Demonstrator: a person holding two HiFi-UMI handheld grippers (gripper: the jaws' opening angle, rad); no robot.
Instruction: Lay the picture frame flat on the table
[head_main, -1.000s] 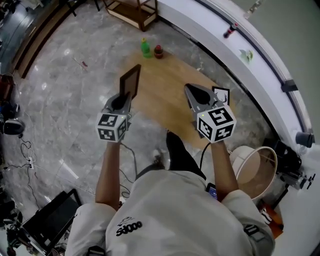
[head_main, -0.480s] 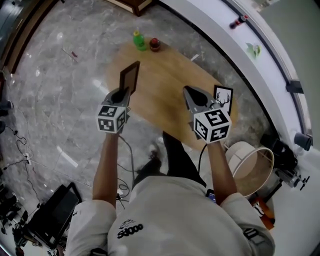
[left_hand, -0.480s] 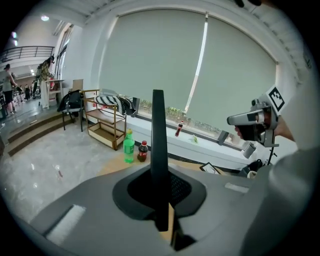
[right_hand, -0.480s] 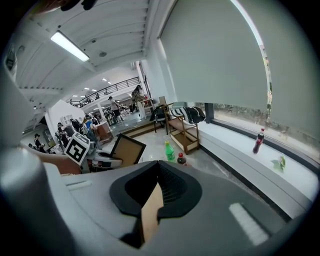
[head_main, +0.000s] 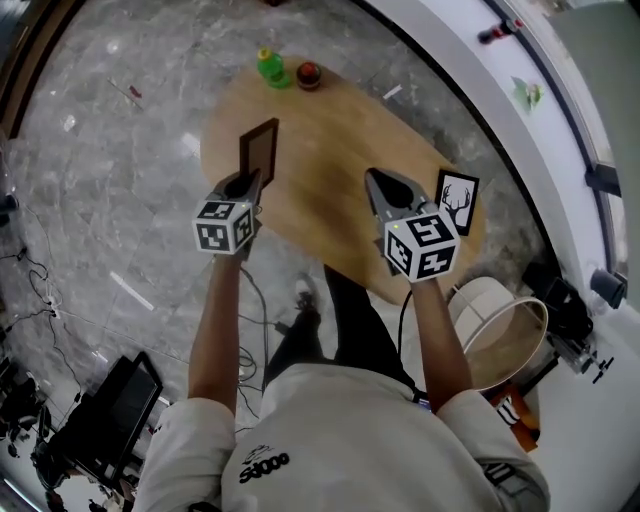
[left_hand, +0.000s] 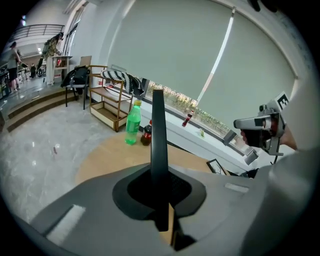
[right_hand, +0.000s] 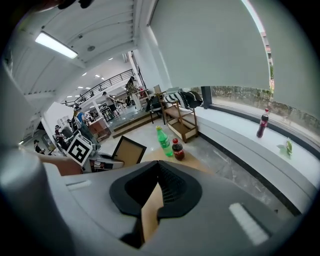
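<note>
The left gripper has its fingers clamped tight on the lower edge of the dark brown rectangular picture frame, holding it upright over the left side of the oval wooden worktop. The right gripper hovers alongside, fingers pressed together on nothing.

1. A green plastic bottle and a dark cola bottle with a red cap stand upright, just beside each other.
2. A black-framed deer-antler print stands propped, well apart from them.
3. A white round bin sits on the marble floor.
4. Another cola bottle stands on the white window ledge.
5. A wooden shelf rack stands on the floor.
</note>
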